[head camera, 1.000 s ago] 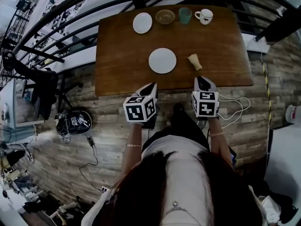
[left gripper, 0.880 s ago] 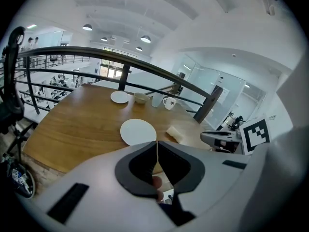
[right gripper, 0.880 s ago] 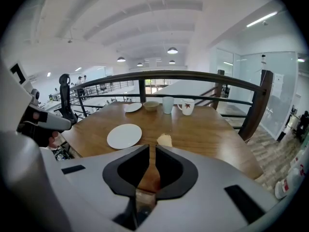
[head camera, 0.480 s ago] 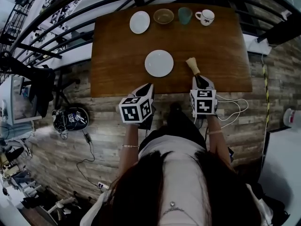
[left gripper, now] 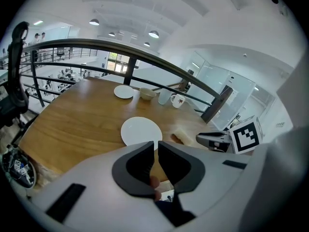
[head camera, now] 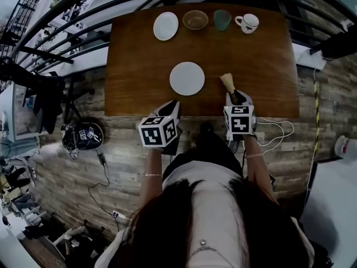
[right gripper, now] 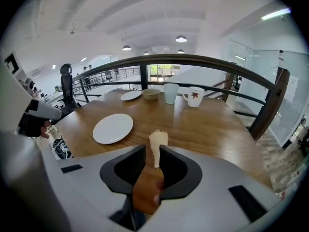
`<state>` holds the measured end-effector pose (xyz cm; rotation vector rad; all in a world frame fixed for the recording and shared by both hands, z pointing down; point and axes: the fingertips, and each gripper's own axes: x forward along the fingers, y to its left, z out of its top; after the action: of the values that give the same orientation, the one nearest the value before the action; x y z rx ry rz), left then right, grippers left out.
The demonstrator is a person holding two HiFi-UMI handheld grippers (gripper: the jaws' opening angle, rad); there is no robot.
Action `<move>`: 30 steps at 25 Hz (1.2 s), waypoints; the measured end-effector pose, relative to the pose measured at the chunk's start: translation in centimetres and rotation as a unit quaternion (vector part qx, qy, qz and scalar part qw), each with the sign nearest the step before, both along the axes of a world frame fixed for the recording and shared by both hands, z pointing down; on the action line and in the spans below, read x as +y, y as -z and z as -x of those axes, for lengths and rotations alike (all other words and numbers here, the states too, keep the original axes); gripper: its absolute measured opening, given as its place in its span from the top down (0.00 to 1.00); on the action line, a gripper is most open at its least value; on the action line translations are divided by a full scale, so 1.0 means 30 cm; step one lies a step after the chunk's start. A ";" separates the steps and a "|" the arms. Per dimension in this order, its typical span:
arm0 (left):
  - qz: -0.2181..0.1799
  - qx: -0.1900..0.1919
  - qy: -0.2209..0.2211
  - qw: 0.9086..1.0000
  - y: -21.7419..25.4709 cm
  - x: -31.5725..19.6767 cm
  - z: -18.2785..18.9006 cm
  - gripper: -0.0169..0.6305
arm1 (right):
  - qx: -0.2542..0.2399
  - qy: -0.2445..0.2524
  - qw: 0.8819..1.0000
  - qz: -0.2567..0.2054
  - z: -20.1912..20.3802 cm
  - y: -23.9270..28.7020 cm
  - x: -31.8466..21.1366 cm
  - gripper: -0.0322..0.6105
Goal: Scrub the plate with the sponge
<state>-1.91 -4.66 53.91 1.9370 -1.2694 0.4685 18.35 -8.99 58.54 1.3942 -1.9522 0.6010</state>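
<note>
1. Lying on the wooden table (head camera: 139, 54), the pale sponge (head camera: 226, 81) sits just to the right of the white plate (head camera: 187, 78), apart from it and near the table's front edge.
2. The sponge's near end reaches in between the jaws of the right gripper (right gripper: 152, 150). Those jaws are opening, and the pads do not press on the sponge.
3. The left gripper (left gripper: 155, 147) hovers at the front edge, on the person's side of the plate and well apart from the sponge. Its jaws are pressed together, leaving only a thin slit with nothing in it.
4. Along the far edge stand a small plate (head camera: 165, 25), a bowl (head camera: 196, 19), a cup (head camera: 221, 19) and a mug (head camera: 247, 22).
</note>
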 end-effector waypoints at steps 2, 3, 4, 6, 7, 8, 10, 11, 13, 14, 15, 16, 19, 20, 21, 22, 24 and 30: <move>0.003 -0.002 0.005 1.000 -0.010 -0.007 -0.004 0.95 | 0.001 0.005 1.000 0.004 -0.007 -0.015 -0.015 0.80; 0.005 -0.003 0.007 1.000 -0.013 -0.009 -0.008 0.95 | 0.001 0.007 1.000 0.007 -0.010 -0.020 -0.020 0.80; 0.006 -0.004 0.009 1.000 -0.016 -0.012 -0.012 0.95 | 0.001 0.010 1.000 0.010 -0.014 -0.025 -0.024 0.79; 0.009 -0.006 0.012 1.000 -0.018 -0.019 -0.017 0.95 | 0.005 0.017 1.000 0.017 -0.025 -0.045 -0.033 0.77; 0.011 -0.006 0.013 1.000 -0.019 -0.025 -0.017 0.95 | 0.007 0.020 1.000 0.020 -0.027 -0.054 -0.039 0.76; 0.012 -0.007 0.015 1.000 -0.019 -0.032 -0.015 0.95 | 0.007 0.022 0.999 0.024 -0.025 -0.061 -0.047 0.75; 0.015 -0.009 0.017 1.000 -0.019 -0.047 -0.011 0.95 | 0.006 0.027 0.999 0.030 -0.018 -0.075 -0.064 0.74; 0.016 -0.011 0.018 1.000 -0.018 -0.052 -0.010 0.95 | 0.005 0.030 0.999 0.032 -0.015 -0.084 -0.071 0.73; 0.019 -0.016 0.020 1.000 -0.018 -0.060 -0.007 0.95 | 0.003 0.035 0.999 0.039 -0.008 -0.099 -0.083 0.72; 0.020 -0.017 0.021 0.999 -0.018 -0.063 -0.004 0.95 | 0.002 0.037 0.998 0.042 -0.002 -0.101 -0.087 0.72; 0.022 -0.018 0.022 0.999 -0.018 -0.066 0.000 0.95 | 0.001 0.039 0.998 0.046 0.006 -0.102 -0.091 0.72; 0.025 -0.020 0.023 0.999 -0.019 -0.069 0.003 0.95 | -0.001 0.040 0.998 0.050 0.013 -0.106 -0.095 0.71; 0.031 -0.026 0.026 0.999 -0.026 -0.067 0.009 0.95 | -0.002 0.044 0.997 0.060 0.018 -0.134 -0.101 0.71; 0.033 -0.028 0.027 0.999 -0.029 -0.064 0.011 0.95 | -0.002 0.046 0.997 0.064 0.019 -0.145 -0.101 0.71; 0.035 -0.030 0.028 0.999 -0.031 -0.062 0.012 0.95 | 0.000 0.049 0.997 0.067 0.019 -0.157 -0.102 0.71; 0.036 -0.031 0.029 0.998 -0.032 -0.062 0.015 0.95 | 0.003 0.052 0.996 0.070 0.019 -0.167 -0.105 0.71; 0.037 -0.034 0.031 0.998 -0.028 -0.067 0.020 0.95 | 0.012 0.060 0.995 0.077 0.019 -0.180 -0.114 0.71; 0.037 -0.038 0.034 0.998 -0.016 -0.063 0.042 0.95 | 0.023 0.060 0.994 0.085 0.025 -0.202 -0.120 0.71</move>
<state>-3.17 -6.54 54.41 1.8247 -1.3419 0.5510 17.61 -12.59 64.62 1.1684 -1.8858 0.6548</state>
